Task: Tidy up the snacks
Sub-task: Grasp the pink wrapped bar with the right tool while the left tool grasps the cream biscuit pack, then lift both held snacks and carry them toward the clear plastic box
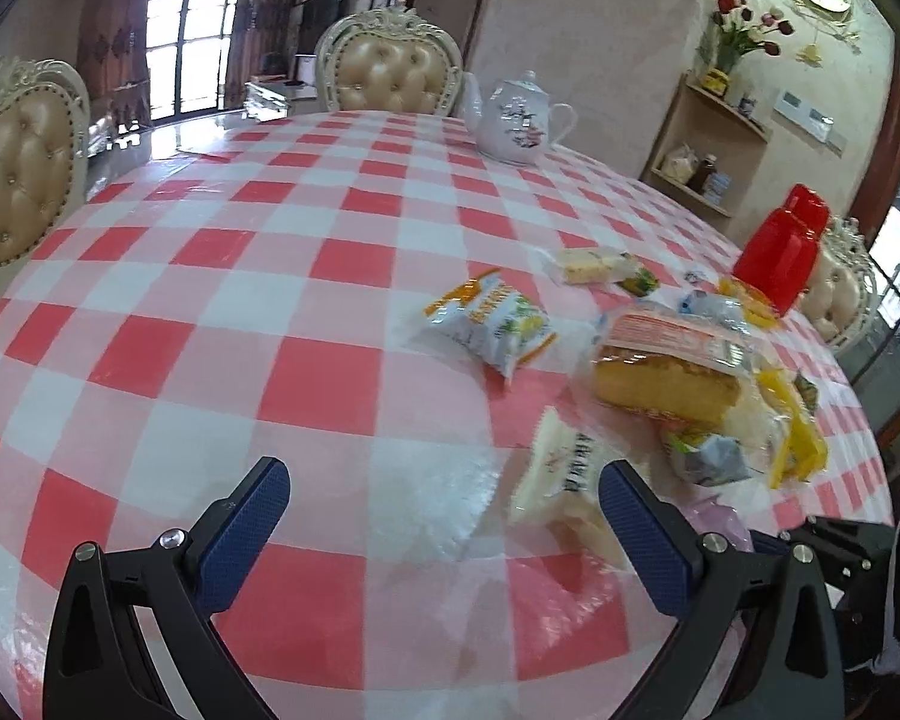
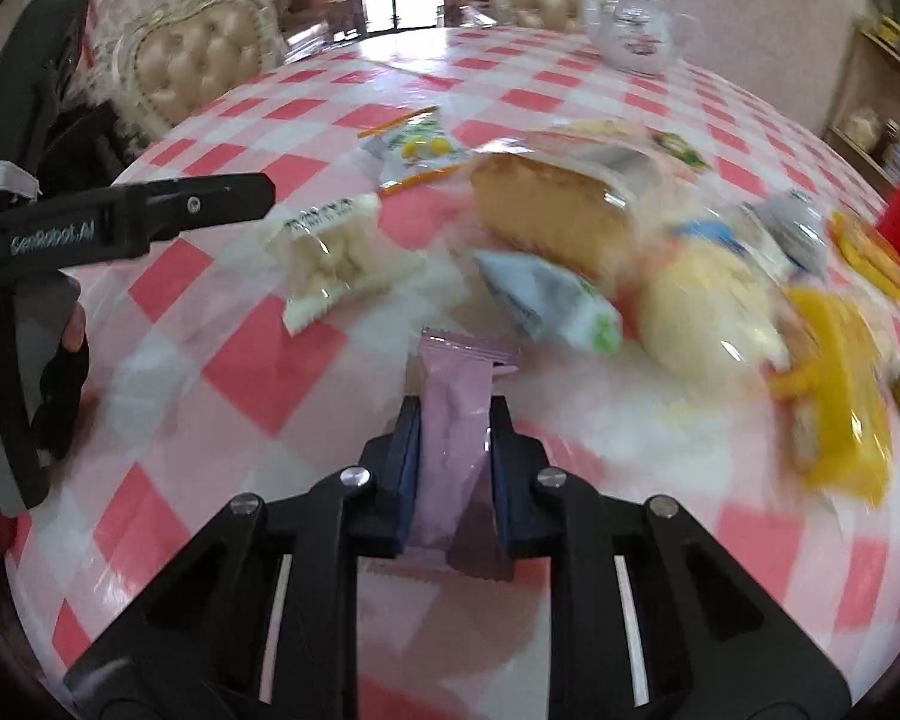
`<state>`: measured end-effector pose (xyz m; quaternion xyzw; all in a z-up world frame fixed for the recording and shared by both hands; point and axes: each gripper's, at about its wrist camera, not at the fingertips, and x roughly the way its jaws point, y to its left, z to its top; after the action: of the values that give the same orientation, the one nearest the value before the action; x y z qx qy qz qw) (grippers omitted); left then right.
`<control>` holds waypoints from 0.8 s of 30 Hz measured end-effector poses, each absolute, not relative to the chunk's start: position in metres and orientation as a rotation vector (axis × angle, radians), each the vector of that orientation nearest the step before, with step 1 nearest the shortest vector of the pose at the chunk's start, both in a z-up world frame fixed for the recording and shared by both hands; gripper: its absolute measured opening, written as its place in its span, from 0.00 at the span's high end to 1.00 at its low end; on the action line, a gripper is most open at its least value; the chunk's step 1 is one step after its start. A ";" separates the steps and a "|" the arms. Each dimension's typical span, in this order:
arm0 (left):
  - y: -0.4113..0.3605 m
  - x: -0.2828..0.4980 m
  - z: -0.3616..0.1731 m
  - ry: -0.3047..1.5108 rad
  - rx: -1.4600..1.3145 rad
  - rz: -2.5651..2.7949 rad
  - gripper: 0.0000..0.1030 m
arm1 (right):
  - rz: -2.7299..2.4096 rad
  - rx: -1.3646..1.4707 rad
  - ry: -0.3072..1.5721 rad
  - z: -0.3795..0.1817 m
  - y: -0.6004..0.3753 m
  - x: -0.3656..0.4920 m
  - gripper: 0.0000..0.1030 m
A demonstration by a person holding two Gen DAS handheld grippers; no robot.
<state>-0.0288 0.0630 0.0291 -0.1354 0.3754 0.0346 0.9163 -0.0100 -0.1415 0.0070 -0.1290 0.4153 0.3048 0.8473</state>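
Right claw [image 2: 455, 414] clamped on pink snack packet [image 2: 455, 420]; left claw [image 1: 444, 492] wide open, empty.

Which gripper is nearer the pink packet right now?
Right. The right gripper is shut on the pink packet, pads pressing both its sides. The left gripper hangs open beside it over the tablecloth, holding nothing, apart from the packet.

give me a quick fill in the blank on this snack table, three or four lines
1. The right tool is shut on a ____ wrapped snack.
2. The left tool is ____ and holds nothing.
3. The tablecloth is checked red and ____.
4. The white ____ stands at the table's far side.

Missing words: pink; open; white; teapot
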 end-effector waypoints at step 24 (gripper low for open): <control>-0.008 -0.001 0.016 0.858 0.092 -0.153 0.60 | 0.440 0.051 0.793 0.025 -0.209 -0.039 0.77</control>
<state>-0.0013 -0.0075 0.0156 0.0446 0.4154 -0.0742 0.9055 -0.0394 -0.2093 0.0246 0.0248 0.3829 0.2127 0.8986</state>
